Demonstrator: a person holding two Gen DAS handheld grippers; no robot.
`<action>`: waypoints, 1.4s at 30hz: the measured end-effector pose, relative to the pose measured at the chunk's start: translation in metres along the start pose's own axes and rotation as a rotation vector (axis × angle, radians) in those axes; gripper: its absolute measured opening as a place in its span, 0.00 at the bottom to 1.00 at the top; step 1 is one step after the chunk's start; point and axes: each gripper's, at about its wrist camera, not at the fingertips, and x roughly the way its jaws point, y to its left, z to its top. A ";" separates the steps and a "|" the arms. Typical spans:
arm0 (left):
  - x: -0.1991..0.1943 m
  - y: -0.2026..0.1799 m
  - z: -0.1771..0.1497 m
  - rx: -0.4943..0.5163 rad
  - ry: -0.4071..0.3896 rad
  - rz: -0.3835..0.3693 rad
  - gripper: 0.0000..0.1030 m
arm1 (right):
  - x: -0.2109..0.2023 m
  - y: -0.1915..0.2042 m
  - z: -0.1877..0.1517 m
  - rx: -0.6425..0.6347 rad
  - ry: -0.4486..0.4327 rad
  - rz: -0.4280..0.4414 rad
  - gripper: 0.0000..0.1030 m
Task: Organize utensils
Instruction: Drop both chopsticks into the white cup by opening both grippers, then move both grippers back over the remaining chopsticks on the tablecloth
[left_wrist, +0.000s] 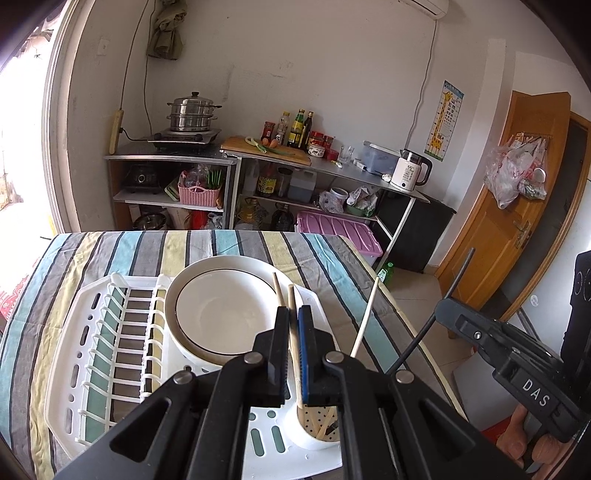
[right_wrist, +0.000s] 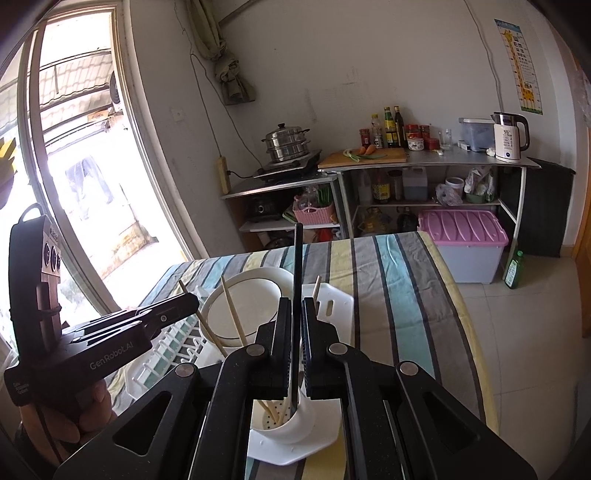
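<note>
The left gripper (left_wrist: 294, 325) pinches a slim pale wooden chopstick (left_wrist: 292, 317), the right gripper (right_wrist: 294, 317) a thin black chopstick (right_wrist: 297, 280), both dipping into the round perforated white cup (left_wrist: 314, 428) at the plastic rack's (left_wrist: 66, 369) corner.

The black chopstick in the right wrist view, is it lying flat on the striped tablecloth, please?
No, the black chopstick stands upright between the right gripper fingers, its lower end inside the white utensil cup.

A home kitchen: a steamer pot (left_wrist: 192, 112) sits on a hob (left_wrist: 184, 137), sauce bottles (left_wrist: 295, 129) and a chopping board (left_wrist: 267, 149) line a steel counter (left_wrist: 332, 168) beside a kettle (left_wrist: 408, 170), shelves below hold oil and tubs, and a dish rack (left_wrist: 110, 354) rests on the striped desk (left_wrist: 229, 243).
</note>
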 end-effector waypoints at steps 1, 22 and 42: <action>-0.001 0.000 0.000 0.004 -0.001 0.002 0.05 | 0.000 -0.001 0.000 -0.001 0.000 0.000 0.05; -0.074 -0.005 -0.060 0.059 -0.060 0.015 0.15 | -0.078 0.016 -0.053 -0.045 -0.068 0.006 0.10; -0.140 0.002 -0.183 0.066 0.000 0.021 0.17 | -0.145 0.026 -0.153 -0.047 -0.018 0.014 0.10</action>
